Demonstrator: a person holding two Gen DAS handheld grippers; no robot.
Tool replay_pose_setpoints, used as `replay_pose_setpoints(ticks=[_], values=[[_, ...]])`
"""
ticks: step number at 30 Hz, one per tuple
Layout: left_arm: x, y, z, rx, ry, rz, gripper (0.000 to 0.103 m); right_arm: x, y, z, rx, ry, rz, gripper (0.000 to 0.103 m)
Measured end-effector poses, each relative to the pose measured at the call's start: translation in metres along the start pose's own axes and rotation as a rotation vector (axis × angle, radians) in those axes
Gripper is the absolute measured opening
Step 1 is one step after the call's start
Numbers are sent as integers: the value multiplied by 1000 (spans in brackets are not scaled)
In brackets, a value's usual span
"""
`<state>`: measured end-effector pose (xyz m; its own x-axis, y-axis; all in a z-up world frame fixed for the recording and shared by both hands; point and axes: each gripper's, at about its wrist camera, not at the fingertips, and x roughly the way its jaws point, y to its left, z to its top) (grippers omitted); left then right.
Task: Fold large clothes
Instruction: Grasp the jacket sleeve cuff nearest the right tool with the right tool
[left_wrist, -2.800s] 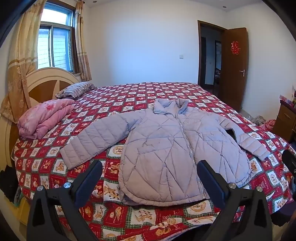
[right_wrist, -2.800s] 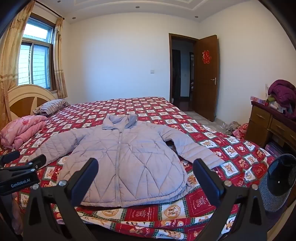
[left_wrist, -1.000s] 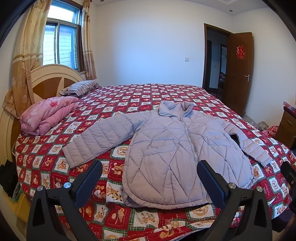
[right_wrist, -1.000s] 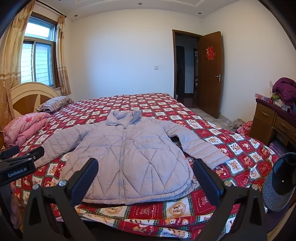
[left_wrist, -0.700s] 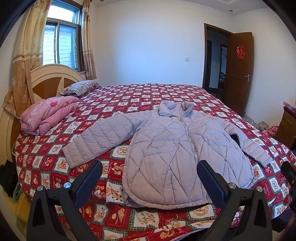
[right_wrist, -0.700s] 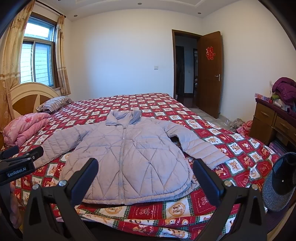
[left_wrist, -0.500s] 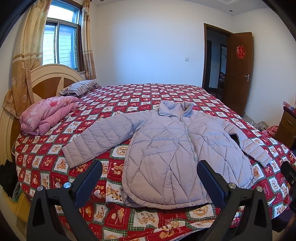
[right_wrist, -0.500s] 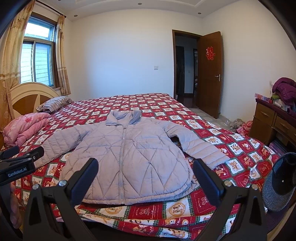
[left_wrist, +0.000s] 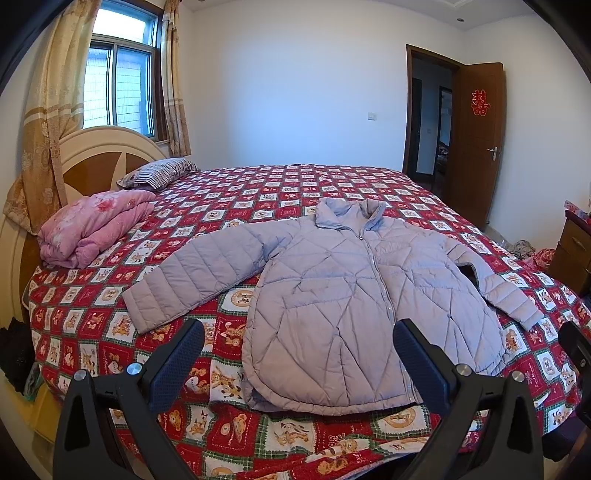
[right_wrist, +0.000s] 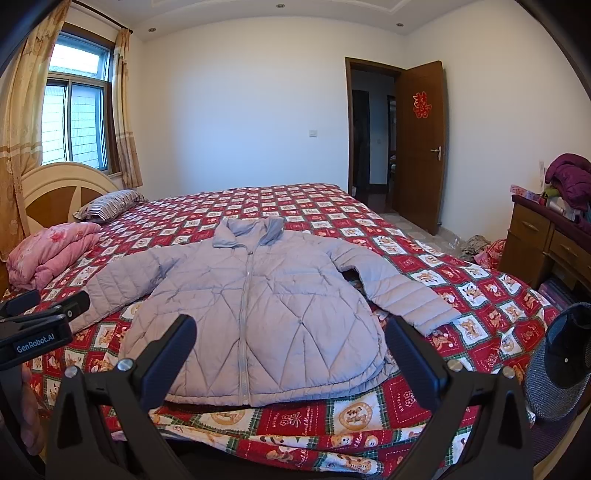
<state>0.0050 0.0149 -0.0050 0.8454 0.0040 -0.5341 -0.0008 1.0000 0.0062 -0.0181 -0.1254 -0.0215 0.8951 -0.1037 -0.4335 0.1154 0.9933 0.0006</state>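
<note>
Lavender quilted jacket (left_wrist: 354, 295) spread flat on the bed (left_wrist: 258, 192), beyond my left hand-held gripper (left_wrist: 297, 363) and right hand-held gripper (right_wrist: 290, 350), both wide open, empty.

Zipped jacket (left_wrist: 354, 295) flat on bed (left_wrist: 258, 192)

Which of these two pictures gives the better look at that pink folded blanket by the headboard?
The left wrist view: the pink blanket shows larger, its whole folded stack visible. In the right wrist view it sits at the frame's left edge, smaller and more distorted.
</note>
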Motion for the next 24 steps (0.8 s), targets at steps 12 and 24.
replay_pose_setpoints(ticks=[12,24], values=[[35,1,4,10,11,2,102,22,-12,-2,9,17,40,103],[156,-8,25,67,79,44,102,133,-150,-25,226,185,-199,103]])
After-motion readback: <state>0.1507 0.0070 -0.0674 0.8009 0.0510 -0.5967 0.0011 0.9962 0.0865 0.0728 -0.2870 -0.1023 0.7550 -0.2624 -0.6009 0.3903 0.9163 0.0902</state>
